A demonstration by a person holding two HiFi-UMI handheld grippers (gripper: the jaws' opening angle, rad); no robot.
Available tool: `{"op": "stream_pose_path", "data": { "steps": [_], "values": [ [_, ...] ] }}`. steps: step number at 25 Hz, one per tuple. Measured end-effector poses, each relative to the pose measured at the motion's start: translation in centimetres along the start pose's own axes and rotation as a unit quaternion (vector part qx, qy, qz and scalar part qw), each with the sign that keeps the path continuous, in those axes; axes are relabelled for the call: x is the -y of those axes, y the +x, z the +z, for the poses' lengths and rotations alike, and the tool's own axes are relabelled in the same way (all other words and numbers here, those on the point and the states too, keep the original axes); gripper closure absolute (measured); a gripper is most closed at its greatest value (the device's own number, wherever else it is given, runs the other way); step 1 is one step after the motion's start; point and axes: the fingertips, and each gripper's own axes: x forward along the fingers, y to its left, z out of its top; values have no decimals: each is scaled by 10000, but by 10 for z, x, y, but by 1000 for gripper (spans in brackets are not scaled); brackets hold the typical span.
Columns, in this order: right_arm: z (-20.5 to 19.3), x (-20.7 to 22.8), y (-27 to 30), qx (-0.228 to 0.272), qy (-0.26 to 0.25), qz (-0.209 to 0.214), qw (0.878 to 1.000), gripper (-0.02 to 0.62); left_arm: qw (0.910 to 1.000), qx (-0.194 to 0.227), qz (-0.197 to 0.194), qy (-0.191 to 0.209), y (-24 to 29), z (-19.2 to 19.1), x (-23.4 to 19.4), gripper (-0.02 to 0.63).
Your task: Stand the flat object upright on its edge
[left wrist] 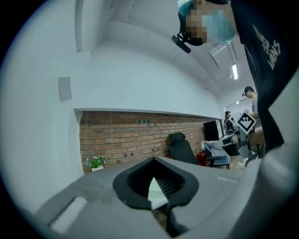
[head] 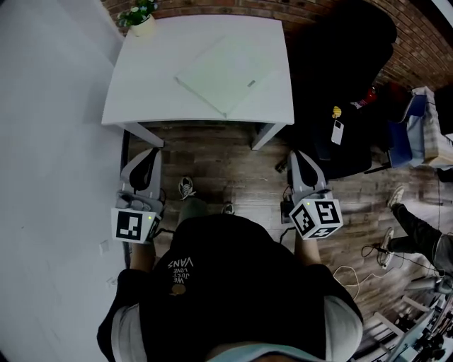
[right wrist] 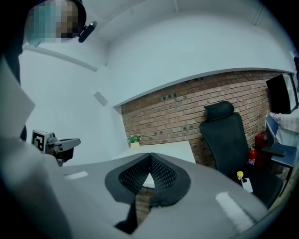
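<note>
A flat, pale rectangular object [head: 225, 73] lies turned at an angle on the white table [head: 141, 106], right of its middle. Both grippers hang low in front of the person, short of the table's near edge. My left gripper [head: 145, 162] is at the left near the table leg, shut with nothing in it. My right gripper [head: 299, 164] is at the right, also shut and empty. In the left gripper view the jaw tips [left wrist: 154, 159] meet, with a sliver of the table showing behind. The right gripper's tips [right wrist: 149, 155] meet the same way.
A small potted plant [head: 140, 19] stands at the table's far left corner. A black office chair [head: 347, 85] is right of the table, with a phone [head: 338, 131] on its seat. A white wall [head: 49, 141] runs along the left. Cables and another person's leg [head: 417, 226] lie at the right.
</note>
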Motion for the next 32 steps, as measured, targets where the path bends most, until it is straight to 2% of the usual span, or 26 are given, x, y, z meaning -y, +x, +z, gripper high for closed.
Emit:
{"op": "stream_pose_path", "data": {
  "steps": [6,18,25,27,32],
  "values": [
    [1,-12,19,59,48,-257,9996,594,9996,36,-291,20,18,-2,-28,606],
    [0,-63,92,321,329,-931,9946,594,9960,-42,-894,-2,51,-19,-131,606],
    [-11,-100,116,437,527,-1370,9882,594,9897,-34,-1431,78,70,-27,-180,606],
    [-15,-107,119,443,574,-1516,9858,594,9866,60,-1626,104,76,-28,-188,606],
    [-20,-119,120,470,620,-1823,9802,594,9814,-37,-1919,47,86,-36,-199,606]
  ]
}}
